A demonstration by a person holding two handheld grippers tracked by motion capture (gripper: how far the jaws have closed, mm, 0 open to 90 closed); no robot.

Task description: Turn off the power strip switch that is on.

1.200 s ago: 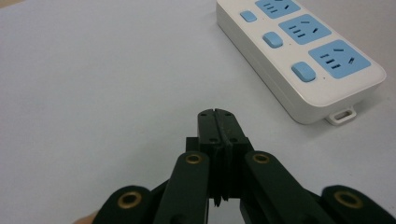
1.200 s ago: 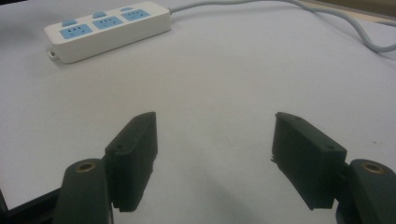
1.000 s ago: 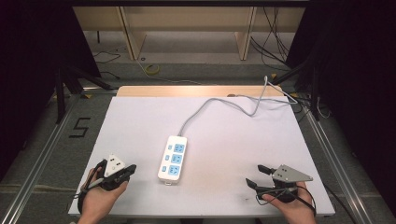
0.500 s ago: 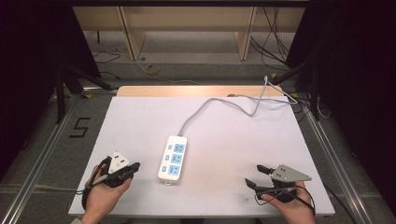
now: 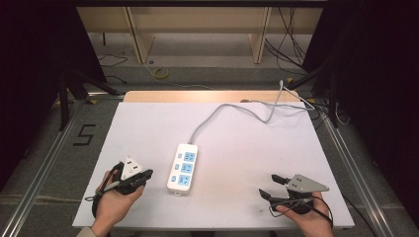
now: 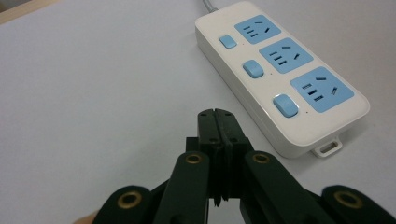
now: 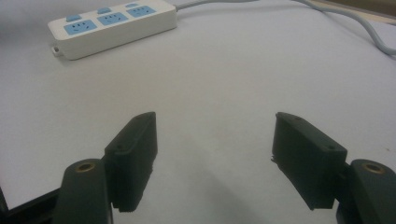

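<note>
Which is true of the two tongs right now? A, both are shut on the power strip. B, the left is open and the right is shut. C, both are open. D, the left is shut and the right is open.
D: in the left gripper view the left tongs have their jaws pressed together on nothing beside the power strip, while the right tongs stand wide apart over the bare table.
</note>
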